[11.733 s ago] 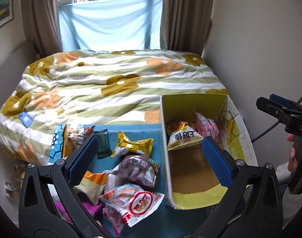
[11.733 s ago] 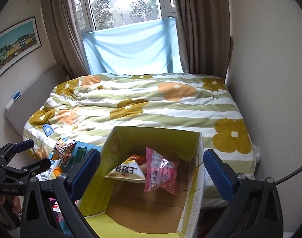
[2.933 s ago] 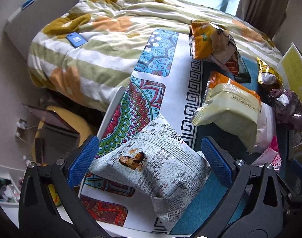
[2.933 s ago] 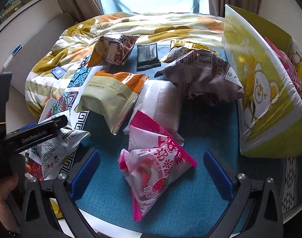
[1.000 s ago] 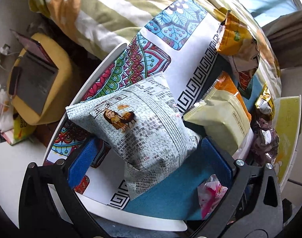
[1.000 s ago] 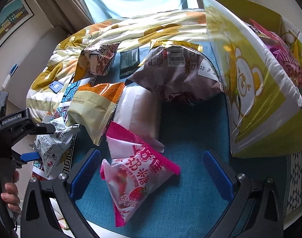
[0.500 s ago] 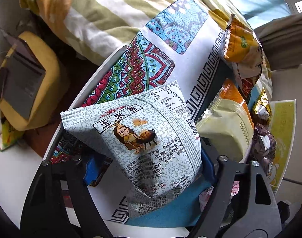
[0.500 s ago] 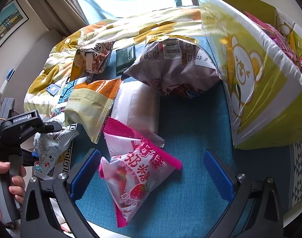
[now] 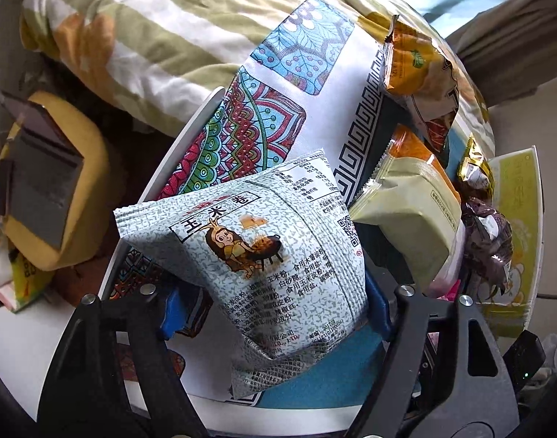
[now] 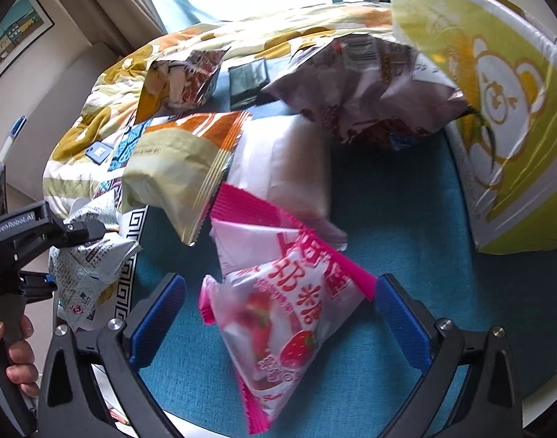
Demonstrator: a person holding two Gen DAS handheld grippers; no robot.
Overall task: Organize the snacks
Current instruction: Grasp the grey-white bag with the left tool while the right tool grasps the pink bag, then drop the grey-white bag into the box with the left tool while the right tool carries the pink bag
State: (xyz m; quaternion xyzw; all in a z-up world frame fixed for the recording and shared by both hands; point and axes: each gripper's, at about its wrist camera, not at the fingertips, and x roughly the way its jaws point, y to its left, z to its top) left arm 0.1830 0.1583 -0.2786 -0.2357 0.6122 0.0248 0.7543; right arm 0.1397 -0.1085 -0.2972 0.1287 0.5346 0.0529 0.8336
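Note:
My left gripper (image 9: pixel 274 308) is shut on a grey-green speckled snack bag (image 9: pixel 263 252) and holds it at the table's left edge; the bag also shows in the right wrist view (image 10: pixel 92 270). My right gripper (image 10: pixel 278 314) is open, its pads either side of a pink strawberry snack bag (image 10: pixel 282 314) lying on the teal cloth (image 10: pixel 395 219). The yellow-green box (image 10: pixel 497 109) stands at the right with snacks inside. A beige-and-orange bag (image 10: pixel 176 168), a white bag (image 10: pixel 282 168) and a purple bag (image 10: pixel 358 84) lie between.
An orange bag (image 9: pixel 417 69) and a dark packet (image 10: pixel 247 80) lie at the far side by the striped bedspread (image 9: pixel 150 22). A yellow stool (image 9: pixel 48 179) with a dark object stands on the floor to the left. The round table's white rim (image 9: pixel 183 135) is close.
My left gripper has closed on the speckled bag and lifted it a little. My right gripper has moved down around the pink bag and narrowed somewhat.

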